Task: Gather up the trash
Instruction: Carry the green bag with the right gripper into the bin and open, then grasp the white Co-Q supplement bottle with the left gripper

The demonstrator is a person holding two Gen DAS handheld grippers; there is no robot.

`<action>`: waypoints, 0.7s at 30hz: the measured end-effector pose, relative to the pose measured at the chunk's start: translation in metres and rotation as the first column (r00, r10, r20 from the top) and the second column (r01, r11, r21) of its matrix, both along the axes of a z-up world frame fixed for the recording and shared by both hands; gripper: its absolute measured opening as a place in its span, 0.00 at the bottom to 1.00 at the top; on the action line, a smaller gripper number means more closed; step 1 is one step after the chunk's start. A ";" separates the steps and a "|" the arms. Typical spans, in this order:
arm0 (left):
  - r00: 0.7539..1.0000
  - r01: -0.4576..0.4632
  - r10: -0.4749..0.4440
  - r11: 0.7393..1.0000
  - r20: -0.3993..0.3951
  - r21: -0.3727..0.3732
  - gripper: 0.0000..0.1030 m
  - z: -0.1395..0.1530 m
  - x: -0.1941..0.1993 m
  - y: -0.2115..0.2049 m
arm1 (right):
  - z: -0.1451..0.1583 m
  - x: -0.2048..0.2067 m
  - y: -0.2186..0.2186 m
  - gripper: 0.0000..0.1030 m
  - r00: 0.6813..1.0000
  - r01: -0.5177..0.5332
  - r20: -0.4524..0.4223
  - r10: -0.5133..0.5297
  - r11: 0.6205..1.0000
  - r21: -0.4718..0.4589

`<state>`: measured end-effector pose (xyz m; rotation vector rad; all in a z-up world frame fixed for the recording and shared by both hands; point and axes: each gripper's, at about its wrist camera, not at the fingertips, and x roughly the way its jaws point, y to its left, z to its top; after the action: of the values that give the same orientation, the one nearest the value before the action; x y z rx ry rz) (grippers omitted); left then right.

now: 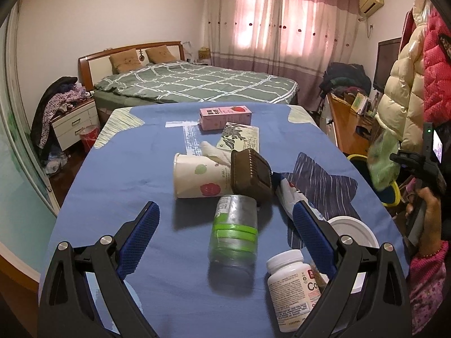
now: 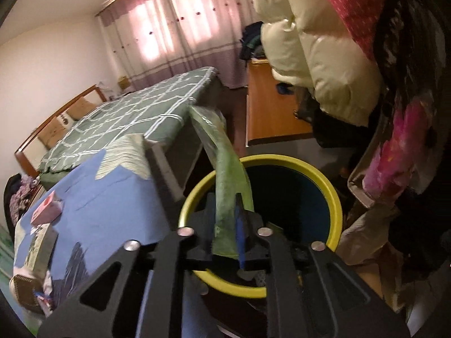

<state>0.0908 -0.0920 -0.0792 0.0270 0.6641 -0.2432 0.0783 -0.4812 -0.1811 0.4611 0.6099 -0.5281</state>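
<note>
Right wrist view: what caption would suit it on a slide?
Black tongs hold a limp green plastic wrapper over the round yellow-rimmed bin beside the blue-clothed table.

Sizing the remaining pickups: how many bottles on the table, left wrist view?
2: clear bottle lying centre between the left gripper's fingers; white pill bottle front right. Others may be hidden.

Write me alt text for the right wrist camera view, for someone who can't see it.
The right gripper holds a green wrapper between its fingers above a yellow-rimmed trash bin. To the left is the blue-covered table, with a green plaid bed and pink curtains behind.
</note>
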 end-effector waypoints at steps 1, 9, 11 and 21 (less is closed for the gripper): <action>1.000 0.001 -0.001 1.000 -0.002 -0.001 0.91 -0.001 0.001 0.000 | -0.002 0.001 0.001 0.22 1.000 0.002 -0.003 -0.002 1.000 -0.002; 1.000 0.010 -0.010 1.000 -0.002 0.010 0.91 -0.002 -0.003 -0.004 | -0.011 0.002 0.022 0.33 1.000 -0.008 -0.017 0.008 1.000 -0.023; 1.000 0.017 -0.017 1.000 -0.006 0.017 0.91 -0.004 -0.006 -0.005 | -0.008 0.000 0.027 0.38 1.000 -0.006 -0.012 0.006 0.999 -0.041; 0.990 0.103 -0.099 0.994 -0.096 0.040 0.91 -0.026 -0.037 -0.016 | -0.006 -0.002 0.027 0.41 1.000 0.008 -0.010 -0.009 0.999 -0.050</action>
<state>0.0541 -0.1082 -0.1053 0.0930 0.7629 -0.3283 0.0765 -0.4544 -0.1871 0.4138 0.6033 -0.5532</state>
